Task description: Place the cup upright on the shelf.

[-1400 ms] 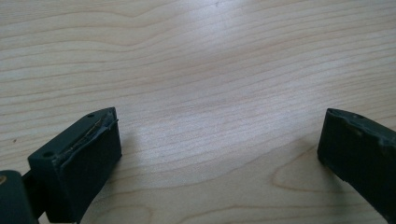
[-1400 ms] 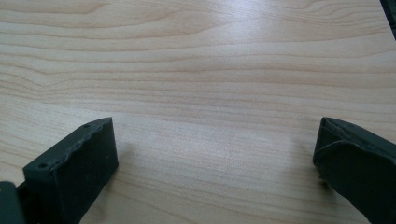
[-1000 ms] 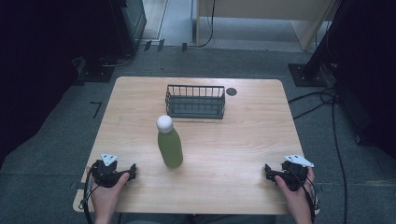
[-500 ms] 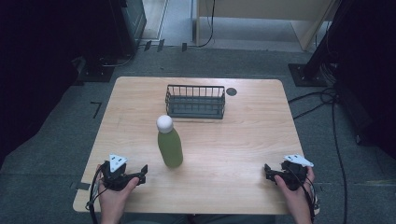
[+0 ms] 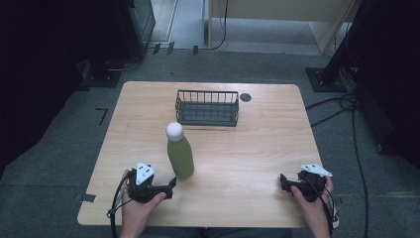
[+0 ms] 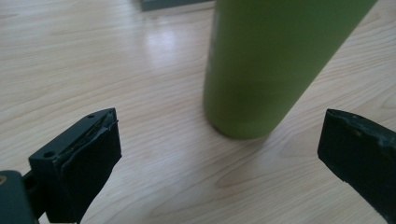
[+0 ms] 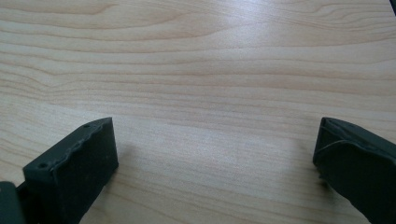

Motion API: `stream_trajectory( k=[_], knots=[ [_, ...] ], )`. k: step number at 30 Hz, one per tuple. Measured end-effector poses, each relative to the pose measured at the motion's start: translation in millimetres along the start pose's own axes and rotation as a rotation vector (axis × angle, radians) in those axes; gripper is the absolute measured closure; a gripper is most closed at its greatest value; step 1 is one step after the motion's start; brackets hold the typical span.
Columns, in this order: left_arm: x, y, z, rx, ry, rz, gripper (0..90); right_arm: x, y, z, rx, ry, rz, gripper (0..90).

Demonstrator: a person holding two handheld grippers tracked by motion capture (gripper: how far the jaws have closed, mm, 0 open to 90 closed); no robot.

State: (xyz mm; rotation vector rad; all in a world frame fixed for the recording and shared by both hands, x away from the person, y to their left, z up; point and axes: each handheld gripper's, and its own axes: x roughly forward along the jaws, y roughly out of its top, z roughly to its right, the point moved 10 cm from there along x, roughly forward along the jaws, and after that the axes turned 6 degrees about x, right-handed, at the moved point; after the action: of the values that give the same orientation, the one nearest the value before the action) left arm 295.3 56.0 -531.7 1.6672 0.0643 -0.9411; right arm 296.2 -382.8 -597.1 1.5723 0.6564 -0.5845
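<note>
The left gripper (image 5: pixel 171 184) is wide open, right beside the green bottle (image 5: pixel 180 154); the right gripper (image 5: pixel 283 181) is open too

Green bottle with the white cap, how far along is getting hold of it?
Early. The green bottle stands upright on the table, short of the wire basket. The left gripper is open at its base, jaws not touching it. The right gripper is open over bare wood. Gripping and lifting remain.
</note>
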Motion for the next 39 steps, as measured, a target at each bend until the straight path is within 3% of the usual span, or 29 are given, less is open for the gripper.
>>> stream_trajectory(
  k=[7, 16, 21, 28, 39],
  knots=[
    [9.2, 10.9, 11.0, 0.015, -0.028, 0.017, 0.4, 0.0, 0.0, 0.0, 0.000, 0.000, 0.000, 0.0],
    [16.3, 35.3, 15.2, -0.023, -0.042, 0.065, 5.8, 0.0, 0.0, 0.1, -0.002, 0.000, 0.000, 0.0],
    [19.4, 48.2, 19.8, -0.014, -0.050, 0.089, 7.5, 0.0, 0.0, 0.1, -0.002, 0.000, 0.000, 0.0],
    [25.4, 65.9, 23.6, 0.000, -0.036, 0.126, 12.8, 0.0, 0.0, 0.1, -0.002, 0.000, 0.000, 0.0],
    [30.6, 78.1, 22.3, 0.009, -0.020, 0.139, 18.2, 0.0, 0.0, 0.2, -0.002, 0.000, 0.000, 0.0]
  ],
)
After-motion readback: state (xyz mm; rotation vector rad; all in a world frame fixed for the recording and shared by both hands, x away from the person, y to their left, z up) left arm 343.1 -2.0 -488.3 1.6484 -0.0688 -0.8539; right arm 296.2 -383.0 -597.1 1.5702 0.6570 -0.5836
